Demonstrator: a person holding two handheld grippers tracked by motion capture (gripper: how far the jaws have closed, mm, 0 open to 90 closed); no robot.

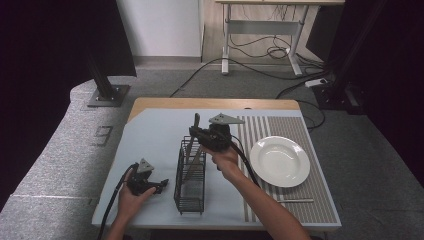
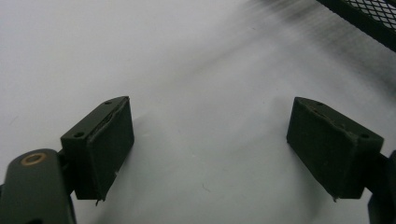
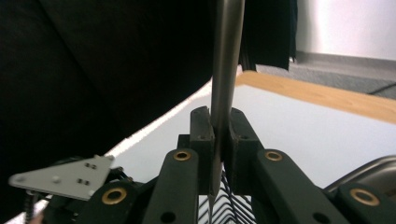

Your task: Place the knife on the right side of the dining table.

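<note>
A black wire rack [image 1: 191,180] stands upright in the middle of the pale blue mat. Just above its far end, my right gripper [image 1: 196,134] is shut on a long steel utensil [image 1: 196,121]. The utensil stands nearly upright, its lower part reaching down into the rack. In the right gripper view the jaws [image 3: 219,116] clamp the flat steel handle [image 3: 226,56], with the rack's wires [image 3: 224,210] below. My left gripper [image 1: 162,184] rests on the mat left of the rack, open, with nothing between its pads [image 2: 109,149]. A corner of the rack [image 2: 373,18] lies just ahead.
A white plate [image 1: 280,161] sits on a striped mat [image 1: 300,131] right of the rack. A thin steel stick [image 1: 295,200] lies near that mat's front edge. A rounded steel piece [image 3: 369,170] shows low in the right gripper view. Black curtains flank the table.
</note>
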